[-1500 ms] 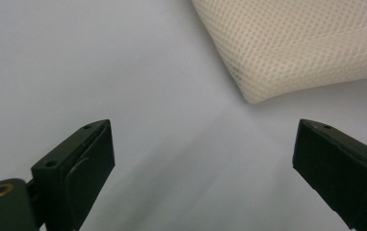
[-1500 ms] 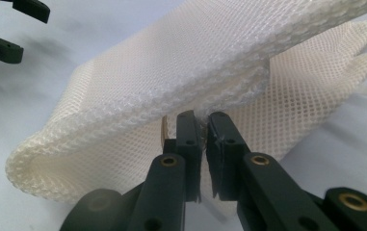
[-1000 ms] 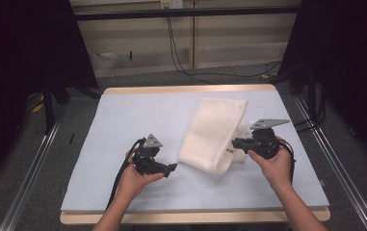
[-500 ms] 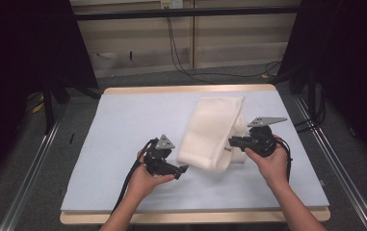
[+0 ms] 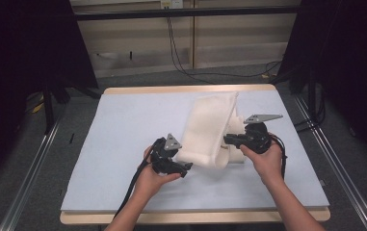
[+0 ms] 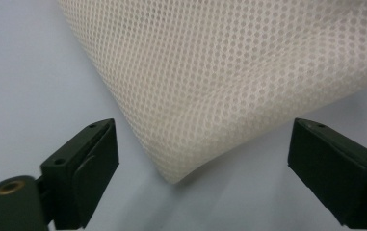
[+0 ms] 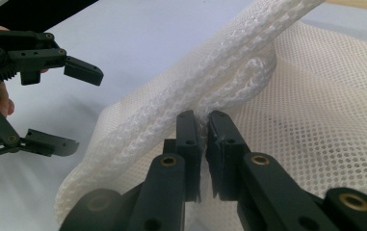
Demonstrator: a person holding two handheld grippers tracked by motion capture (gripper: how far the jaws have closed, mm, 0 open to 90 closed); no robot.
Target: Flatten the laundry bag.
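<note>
I see mesh bag [image 5: 209, 130]: cream-white, fine dotted hole pattern | cord [image 7: 210, 82]: bright white, braided weave | grippers [image 5: 183, 169] [image 5: 229, 139]: black jaws, grey plates, brass-coloured screws | mat [image 5: 123, 144]: pale blue-grey, plain | table [image 5: 186, 89] edge: light wood

Left gripper [image 5: 187, 168], lower centre of the high view: black body, linked black jaw arms with small screw holes, brass-coloured pivot bushing, grey three-cornered plate on top, black cable trailing to the bottom edge.
Right gripper [image 5: 226, 139], right of centre: same black build, larger grey plate, looped black cable.
Forearms bare, no sleeves.
</note>
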